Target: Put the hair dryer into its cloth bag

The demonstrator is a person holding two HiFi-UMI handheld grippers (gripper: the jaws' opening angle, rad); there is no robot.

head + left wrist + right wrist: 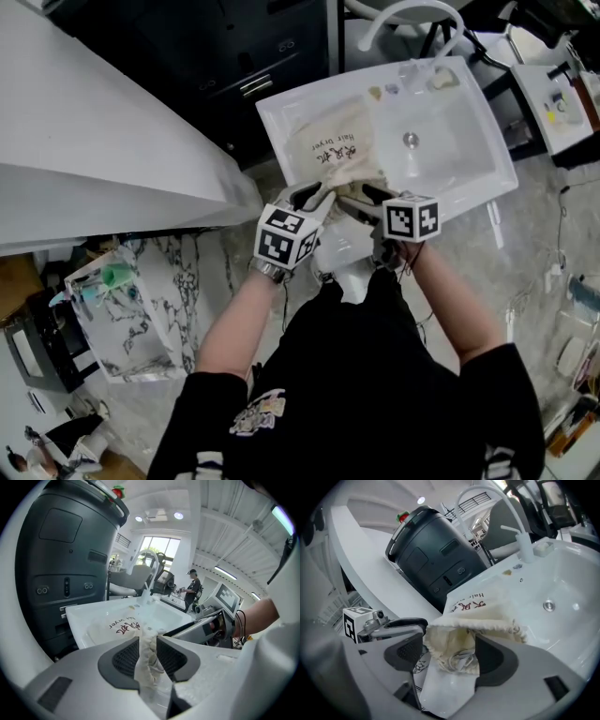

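Note:
The cream cloth bag with red and black print lies on the left part of the white sink, its mouth toward me at the front rim. My left gripper is at the mouth's left side. In the left gripper view a bunch of bag cloth fills the gap and touches both pads. My right gripper stands wide open around the gaping mouth of the bag, its pads not pressing. A white coiled cord shows inside; the dryer's body is hidden.
A curved white faucet and the drain are on the sink's right half. A tall dark grey machine stands just left of the sink, beside a white counter. A clear box sits on the marble floor. A person stands far off.

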